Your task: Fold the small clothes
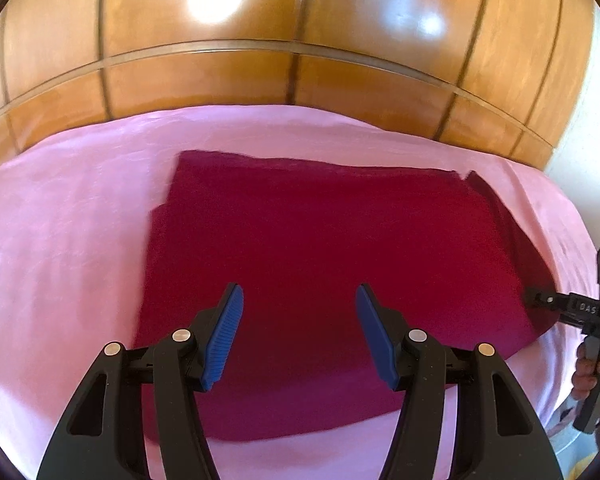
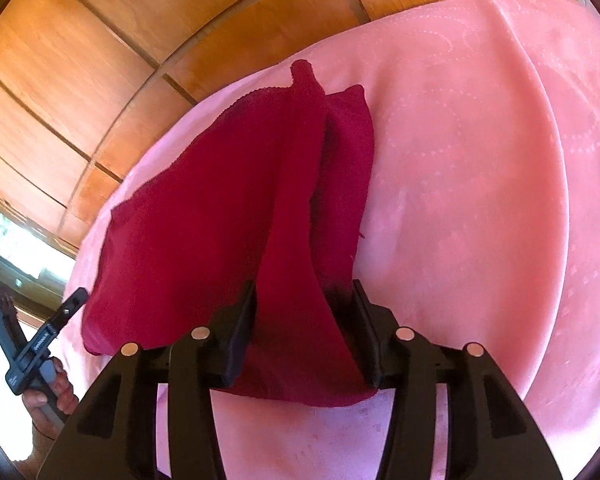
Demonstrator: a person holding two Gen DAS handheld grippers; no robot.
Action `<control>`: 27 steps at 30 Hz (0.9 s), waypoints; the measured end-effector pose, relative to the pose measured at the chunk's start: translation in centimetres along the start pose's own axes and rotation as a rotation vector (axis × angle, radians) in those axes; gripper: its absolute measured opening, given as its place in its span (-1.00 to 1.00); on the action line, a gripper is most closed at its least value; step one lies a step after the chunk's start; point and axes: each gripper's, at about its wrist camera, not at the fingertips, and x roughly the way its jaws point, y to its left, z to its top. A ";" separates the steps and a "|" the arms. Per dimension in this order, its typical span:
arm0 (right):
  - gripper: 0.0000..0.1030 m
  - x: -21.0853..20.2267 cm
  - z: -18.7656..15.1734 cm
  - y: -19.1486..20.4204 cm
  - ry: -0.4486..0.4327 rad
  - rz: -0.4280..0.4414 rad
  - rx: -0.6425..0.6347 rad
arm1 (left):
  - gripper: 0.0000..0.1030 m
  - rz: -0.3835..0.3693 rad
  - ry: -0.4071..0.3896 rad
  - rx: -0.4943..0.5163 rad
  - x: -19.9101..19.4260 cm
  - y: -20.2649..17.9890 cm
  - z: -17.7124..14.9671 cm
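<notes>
A dark red cloth [image 1: 320, 248] lies on a pink bedsheet [image 1: 60, 240], with a wooden panelled wall [image 1: 260, 72] rising behind the bed.

The left gripper [image 1: 299, 312] hangs over the near part of the cloth with its blue pads [image 1: 228, 328] spread well apart. Nothing sits between them; the red fabric shows in the gap below and stretches away ahead of the tips, its far edge running straight across toward the wall. To the left of these tongs the cloth has a stepped edge where one layer lies over another.

The right gripper [image 2: 304, 308] has a fold of the cloth [image 2: 228, 208] between its black fingers [image 2: 242, 320]. A raised ridge of fabric climbs from between the tips and runs away ahead of them, and a flap hangs down behind the tips over the tool's crossbar. The fingers stand partly apart with the bunched cloth filling the gap; it looks pinched, though the folds hide the contact faces. The rest of the cloth spreads to the left of this ridge, and a narrower strip lies to its right on the sheet.

In the left view the right tool reaches the cloth's right edge, held by a hand [image 1: 592, 368]. In the right view the left tool's handle is gripped by the other hand [image 2: 50, 392], to the left of the cloth.
</notes>
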 end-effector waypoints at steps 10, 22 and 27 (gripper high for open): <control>-0.36 0.0 -0.1 -0.1 0.003 0.047 -0.028 | -0.09 -0.041 0.137 0.039 6.2 -4.1 0.7; -0.55 -2.4 2.0 5.9 -0.043 0.166 -0.087 | -0.09 -0.137 0.119 -0.077 4.0 -1.2 1.6; -0.58 -2.2 3.0 13.1 -0.050 0.236 -0.195 | -0.09 -0.177 0.057 -0.197 -0.1 4.0 1.1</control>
